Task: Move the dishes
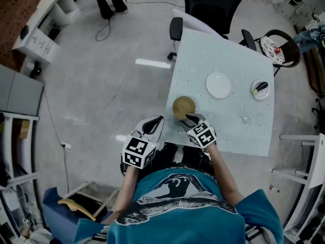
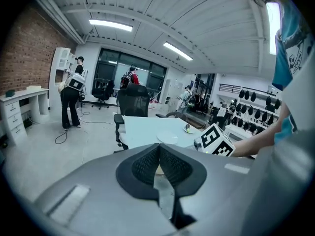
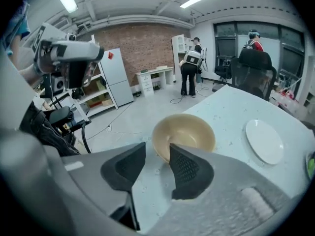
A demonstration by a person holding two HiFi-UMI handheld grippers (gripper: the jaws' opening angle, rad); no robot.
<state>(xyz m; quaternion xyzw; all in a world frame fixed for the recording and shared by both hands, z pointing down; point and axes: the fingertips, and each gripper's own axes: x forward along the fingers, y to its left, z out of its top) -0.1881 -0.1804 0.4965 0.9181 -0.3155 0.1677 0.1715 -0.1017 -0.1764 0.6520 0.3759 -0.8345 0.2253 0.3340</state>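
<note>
Pale speckled tabletop (image 1: 223,131) lies under the right gripper (image 3: 156,163), whose jaws stand apart with nothing clamped; the tan bowl (image 3: 184,134) sits just past their tips, its near rim hidden behind one pad, and the head view shows that gap too small to judge. Beside it, just off the table's edge, the left gripper (image 2: 158,163) has its jaws pressed together on nothing, its own body blocking most of the bowl from its view; farther beyond the right gripper lies a white plate (image 3: 264,140), then a small dish (image 1: 260,89) holding something green and dark, plain from the head view but cut off at the right gripper view's edge.
</note>
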